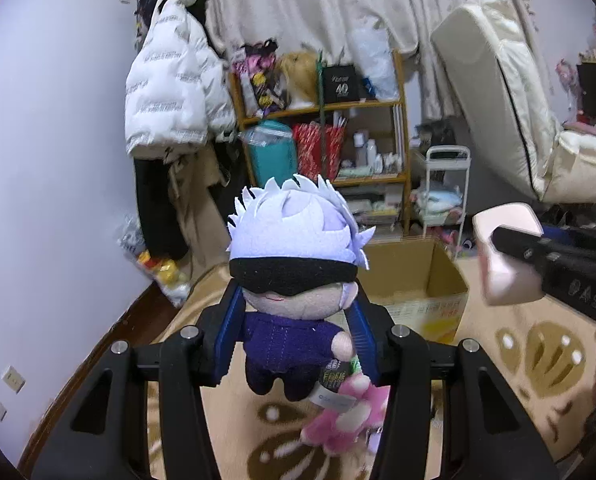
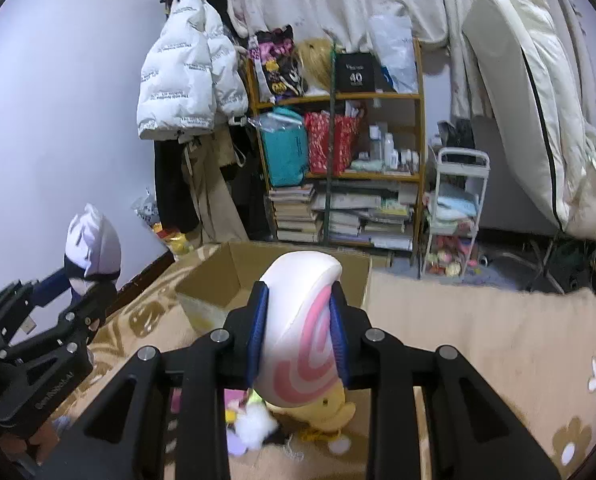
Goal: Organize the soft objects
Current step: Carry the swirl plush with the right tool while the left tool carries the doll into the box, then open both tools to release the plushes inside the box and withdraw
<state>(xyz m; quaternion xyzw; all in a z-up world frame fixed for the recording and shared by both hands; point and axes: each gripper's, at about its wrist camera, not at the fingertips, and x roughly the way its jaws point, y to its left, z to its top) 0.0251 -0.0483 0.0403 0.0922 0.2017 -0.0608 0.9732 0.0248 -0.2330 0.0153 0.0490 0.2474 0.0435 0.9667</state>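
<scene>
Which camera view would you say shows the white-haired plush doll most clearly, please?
The left wrist view: the white-haired plush doll fills the centre, front-on, clamped in the left gripper. The right wrist view shows it only small and blurred at the left edge.

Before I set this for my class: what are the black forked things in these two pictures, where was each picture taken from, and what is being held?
They are hand-held tongs, one per hand, each carrying a camera that looks along its fingers. The left view shows the left tongs clamped on a white-haired plush doll. The right view shows the right tongs squeezing a white cushion with pink rings. An open cardboard box sits ahead on the patterned carpet, where more small plush toys lie.
</scene>
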